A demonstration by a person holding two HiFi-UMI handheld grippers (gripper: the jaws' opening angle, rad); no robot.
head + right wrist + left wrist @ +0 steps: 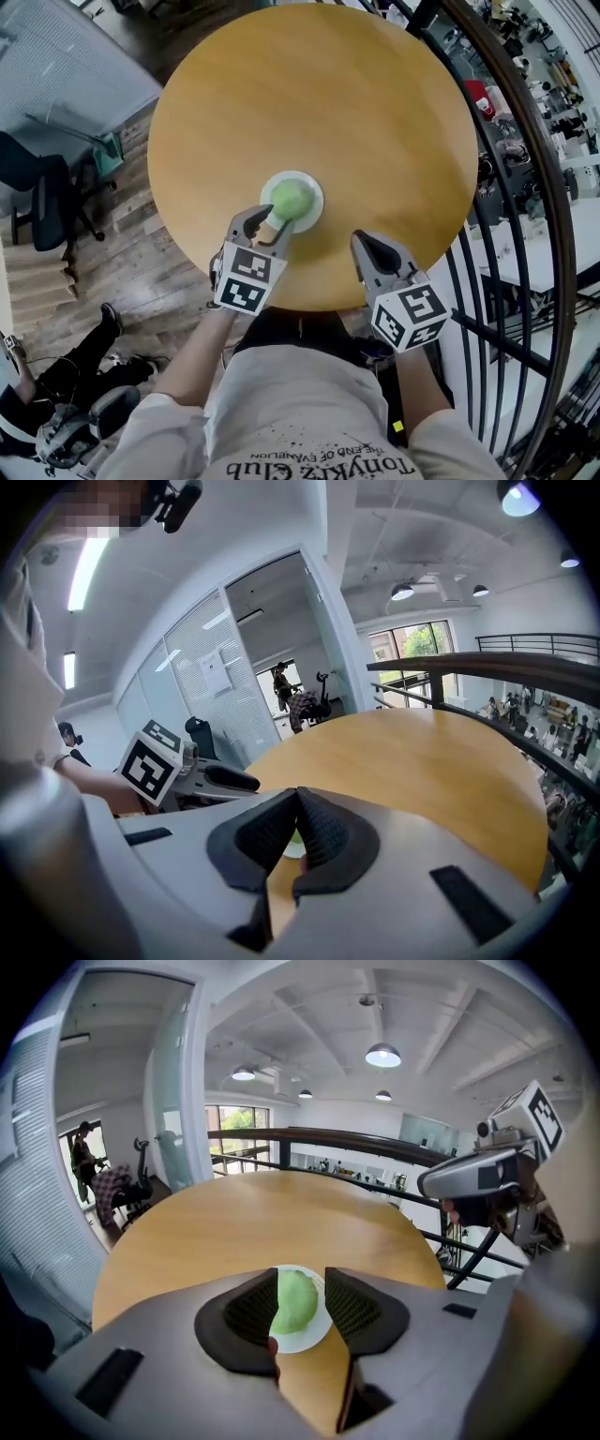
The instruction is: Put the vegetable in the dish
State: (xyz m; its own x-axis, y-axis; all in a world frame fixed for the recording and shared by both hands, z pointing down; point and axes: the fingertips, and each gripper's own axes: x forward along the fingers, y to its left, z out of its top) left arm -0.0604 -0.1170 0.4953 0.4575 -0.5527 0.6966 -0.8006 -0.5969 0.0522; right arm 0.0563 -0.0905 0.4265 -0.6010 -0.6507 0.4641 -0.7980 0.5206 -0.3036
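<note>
Vegetable (292,198) sits in dish (319,204); shirt print (309,465), upside down, reads "Club".

Bright, even indoor light. We see round ceiling lamps (382,1055) lit overhead, plus daylight through the far windows (236,1127). The worktop (375,112) has a soft sheen with no hard glare, and shadows on it are faint. The white dish (316,193) is close to blown out. We note both gripper views are fisheye, with heavy bending, dark vignetted corners and a soft near foreground. Head view is sharp, and straight lines bow at its edges.
</note>
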